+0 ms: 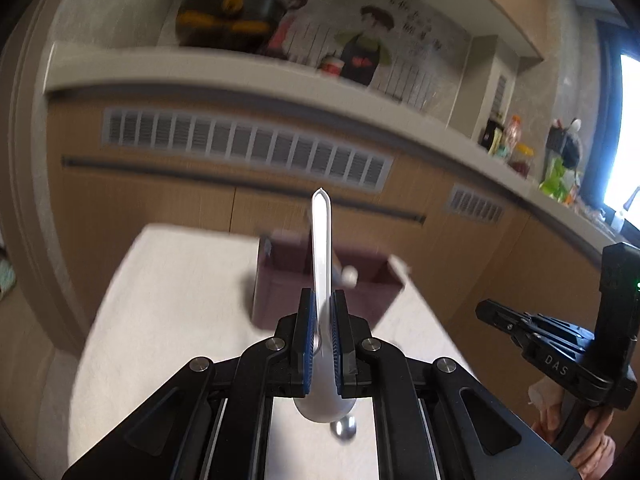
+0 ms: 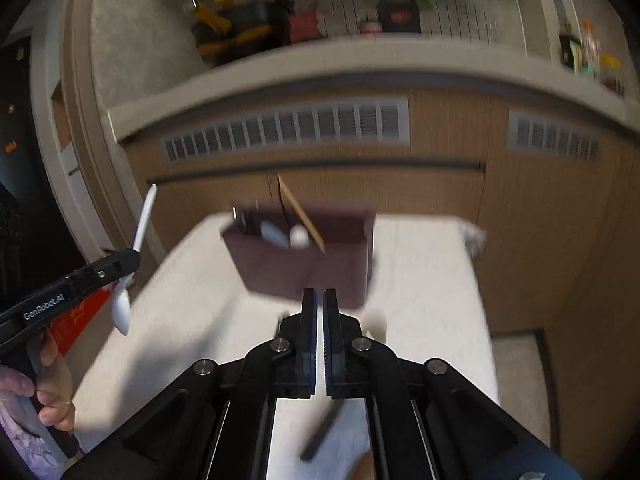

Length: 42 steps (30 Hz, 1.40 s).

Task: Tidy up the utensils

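Observation:
My left gripper [image 1: 323,296] is shut on a white plastic spoon [image 1: 321,240], whose handle points up and away while its bowl hangs below the pads. From the right wrist view the same spoon [image 2: 142,224] stands tilted in the left gripper [image 2: 130,260] over the table's left edge. A maroon utensil box [image 2: 308,272] stands on the white cloth and holds white spoons and a wooden chopstick [image 2: 300,216]. My right gripper [image 2: 320,300] is shut with nothing between its pads, just in front of the box. A dark utensil [image 2: 320,432] lies blurred on the cloth beneath it.
A metal spoon bowl [image 1: 344,428] shows on the white cloth [image 1: 168,300] under the left gripper. Wooden cabinets with vent grilles [image 2: 288,128] stand behind the table. A counter [image 1: 520,152] carries bottles. A hand [image 2: 52,404] grips the left tool.

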Motion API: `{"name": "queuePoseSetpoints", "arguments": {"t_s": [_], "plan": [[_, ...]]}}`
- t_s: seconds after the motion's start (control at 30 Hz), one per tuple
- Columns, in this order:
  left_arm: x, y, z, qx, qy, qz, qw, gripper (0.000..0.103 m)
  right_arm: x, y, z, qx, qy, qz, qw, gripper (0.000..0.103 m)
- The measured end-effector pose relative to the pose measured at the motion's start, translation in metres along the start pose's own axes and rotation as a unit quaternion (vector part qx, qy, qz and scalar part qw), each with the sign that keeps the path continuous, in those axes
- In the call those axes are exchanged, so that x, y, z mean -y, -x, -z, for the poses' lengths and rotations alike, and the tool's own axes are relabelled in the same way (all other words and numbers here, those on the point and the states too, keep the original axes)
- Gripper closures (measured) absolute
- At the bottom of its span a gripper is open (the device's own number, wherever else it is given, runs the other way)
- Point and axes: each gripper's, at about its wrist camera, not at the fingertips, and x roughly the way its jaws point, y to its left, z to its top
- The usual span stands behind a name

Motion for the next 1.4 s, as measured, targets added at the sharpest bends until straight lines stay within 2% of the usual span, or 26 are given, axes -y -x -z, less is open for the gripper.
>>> {"name": "queuePoseSetpoints", "arguments": {"t_s": [0.1, 0.17, 0.23, 0.27, 0.3, 0.37, 0.5, 0.57, 0.63, 0.73, 0.8, 0.9, 1.0, 1.13, 1.27, 1.4], "plan": [[0.003, 0.004, -0.026, 0.025, -0.002, 0.011, 0.9996, 0.095, -0.002, 0.004, -0.029, 0.019, 0.023, -0.004, 1.0, 0.1], [0.002, 0.005, -0.031, 0.036, -0.007, 0.007, 0.9993, 0.095, 0.006, -0.005, -0.037, -0.004, 0.025, -0.012, 1.0, 0.1], [0.0, 0.004, -0.027, 0.042, -0.019, -0.004, 0.9989, 0.095, 0.014, -0.019, -0.031, -0.031, 0.029, -0.002, 0.999, 0.096], [-0.002, 0.002, -0.023, 0.043, -0.02, -0.01, 0.9988, 0.095, 0.017, -0.029, -0.024, -0.047, 0.028, 0.011, 0.998, 0.085], [-0.005, 0.001, -0.019, 0.042, -0.016, -0.011, 0.9989, 0.095, 0.022, -0.039, -0.016, -0.061, 0.02, 0.021, 0.998, 0.067], [-0.011, -0.005, -0.012, 0.038, -0.004, -0.009, 0.9992, 0.095, 0.028, -0.065, 0.002, -0.093, -0.008, 0.038, 0.995, 0.051], [-0.015, -0.011, 0.0, 0.036, -0.017, -0.024, 0.9989, 0.095, 0.031, -0.118, 0.036, -0.167, -0.05, 0.075, 0.982, 0.051], [-0.021, -0.015, 0.004, 0.027, -0.008, -0.019, 0.9994, 0.095, 0.033, -0.14, 0.047, -0.198, -0.072, 0.086, 0.974, 0.051], [-0.026, -0.017, 0.008, 0.023, 0.001, -0.022, 0.9995, 0.095, 0.033, -0.153, 0.055, -0.213, -0.088, 0.093, 0.969, 0.051], [-0.035, -0.02, 0.013, 0.013, 0.016, -0.02, 0.9996, 0.095, 0.025, -0.164, 0.059, -0.222, -0.066, 0.108, 0.967, 0.054], [-0.039, -0.021, 0.014, 0.01, 0.022, -0.02, 0.9995, 0.095, 0.016, -0.167, 0.06, -0.214, -0.025, 0.125, 0.968, 0.073], [-0.043, -0.023, 0.017, 0.004, 0.032, -0.017, 0.9993, 0.095, 0.008, -0.163, 0.061, -0.209, 0.005, 0.119, 0.971, 0.074], [-0.043, -0.022, 0.018, 0.003, 0.033, -0.016, 0.9993, 0.095, 0.011, -0.142, 0.055, -0.186, -0.006, 0.086, 0.979, 0.074], [-0.038, -0.023, 0.018, 0.0, 0.032, -0.007, 0.9995, 0.095, 0.012, -0.1, 0.039, -0.122, -0.002, 0.072, 0.99, 0.074], [-0.031, -0.023, 0.013, 0.009, 0.032, 0.004, 0.9994, 0.095, 0.012, -0.066, 0.016, -0.066, -0.01, 0.06, 0.996, 0.074], [-0.016, -0.031, -0.017, 0.043, 0.017, 0.021, 0.9987, 0.095, 0.006, -0.033, -0.03, 0.011, -0.002, 0.051, 0.999, 0.074]]}}
